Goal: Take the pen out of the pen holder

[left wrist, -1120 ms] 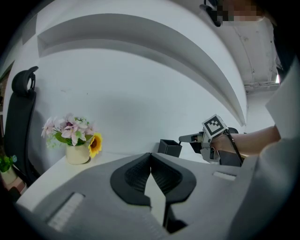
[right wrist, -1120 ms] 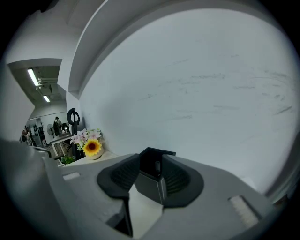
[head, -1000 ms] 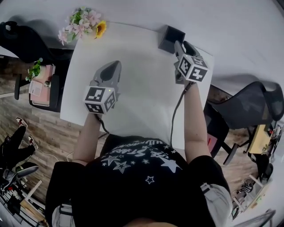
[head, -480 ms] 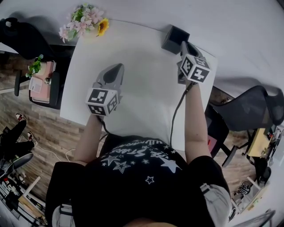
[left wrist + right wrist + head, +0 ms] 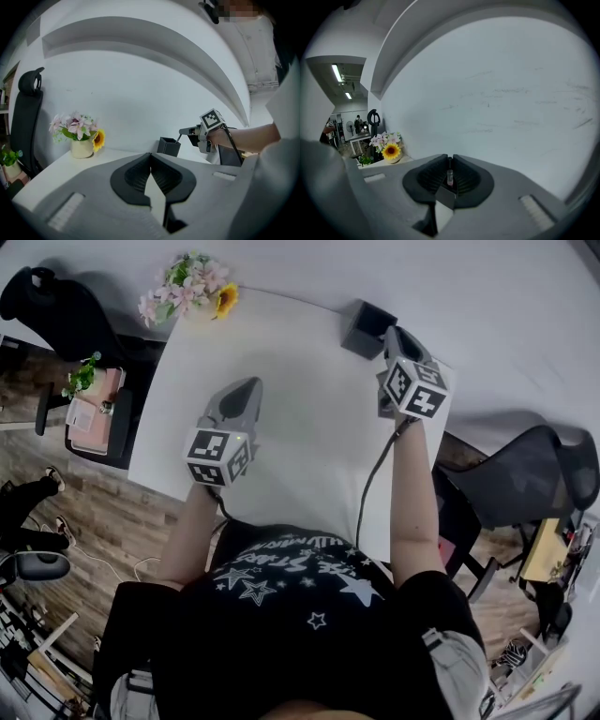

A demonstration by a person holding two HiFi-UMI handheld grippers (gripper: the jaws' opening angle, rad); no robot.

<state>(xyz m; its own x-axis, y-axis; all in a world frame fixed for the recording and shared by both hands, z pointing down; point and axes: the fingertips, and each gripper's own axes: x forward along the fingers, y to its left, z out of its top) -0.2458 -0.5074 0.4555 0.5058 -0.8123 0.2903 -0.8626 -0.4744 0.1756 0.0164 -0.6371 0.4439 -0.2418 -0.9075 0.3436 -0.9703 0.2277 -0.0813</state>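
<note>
Extraction step: the right hand-held gripper (image 5: 390,336) is clamping the pen (image 5: 449,177), whose lower end is reaching into the pen holder (image 5: 366,327) on the bench (image 5: 281,427). The next move calls for a straight upward lift. The left hand-held gripper (image 5: 244,388) is idling, jaws together and empty.

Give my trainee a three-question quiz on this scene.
1. True or false: the left claw is shut and empty.
2. What stands at the far left corner of the table? A) vase of flowers B) laptop C) mug
3. Fill in: the right claw, beside the pen holder, grips a ____.
Key: 1 true; 2 A; 3 pen.
</note>
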